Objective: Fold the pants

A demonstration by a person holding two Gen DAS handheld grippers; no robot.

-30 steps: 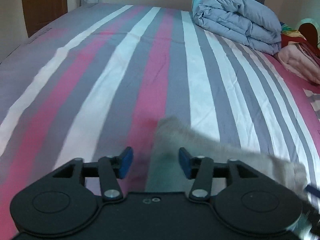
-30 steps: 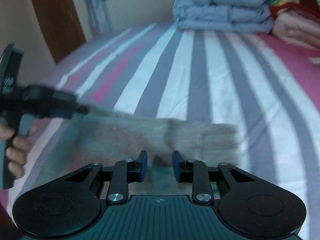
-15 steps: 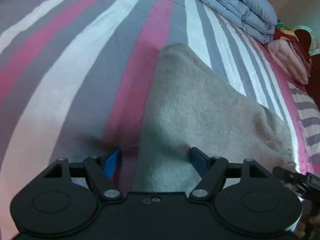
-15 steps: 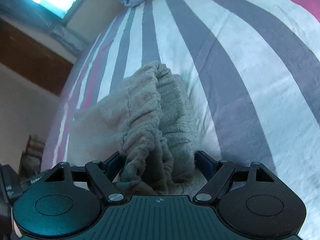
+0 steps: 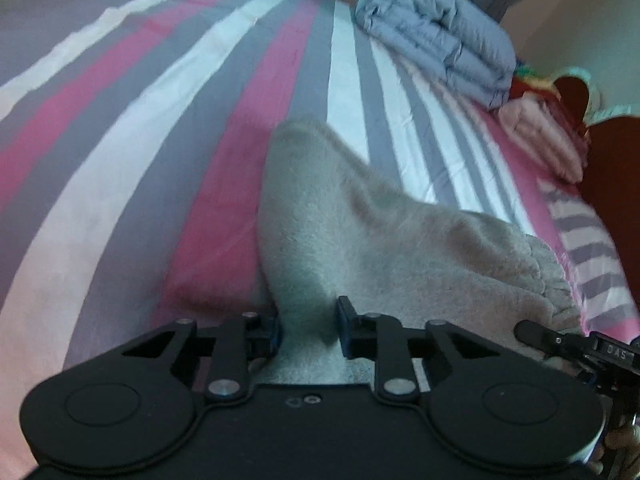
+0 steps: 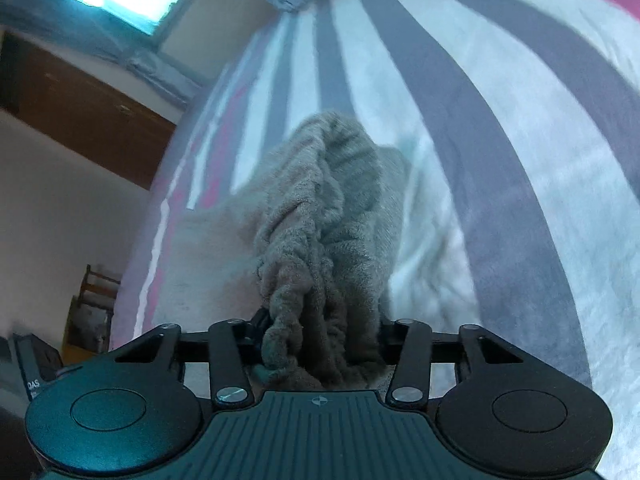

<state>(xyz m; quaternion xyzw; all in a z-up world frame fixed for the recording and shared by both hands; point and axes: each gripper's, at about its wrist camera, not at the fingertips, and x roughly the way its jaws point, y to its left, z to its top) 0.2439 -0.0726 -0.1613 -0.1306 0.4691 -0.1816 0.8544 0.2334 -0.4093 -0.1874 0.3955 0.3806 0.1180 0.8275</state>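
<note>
From the left wrist view, the left claw (image 5: 308, 332) is pinched onto the near edge of the grey fleecy pants (image 5: 372, 236), which lie across the striped bed (image 5: 160, 120). A folded grey duvet (image 5: 436, 52) and a pink blanket (image 5: 540, 140) sit well back. The right claw's tip (image 5: 532, 332) pokes in at the lower right, by the gathered waistband end.

Right wrist view: the right claw (image 6: 320, 336) is clamped on the bunched elastic waistband (image 6: 304, 264), and fabric hides its fingertips completely.

These pants look soft, floppy and light, so they'll probably sag wherever they aren't held; edges and waistband seem the best grab spots. The legs' far ends can't be made out, and this frame is blurry.
</note>
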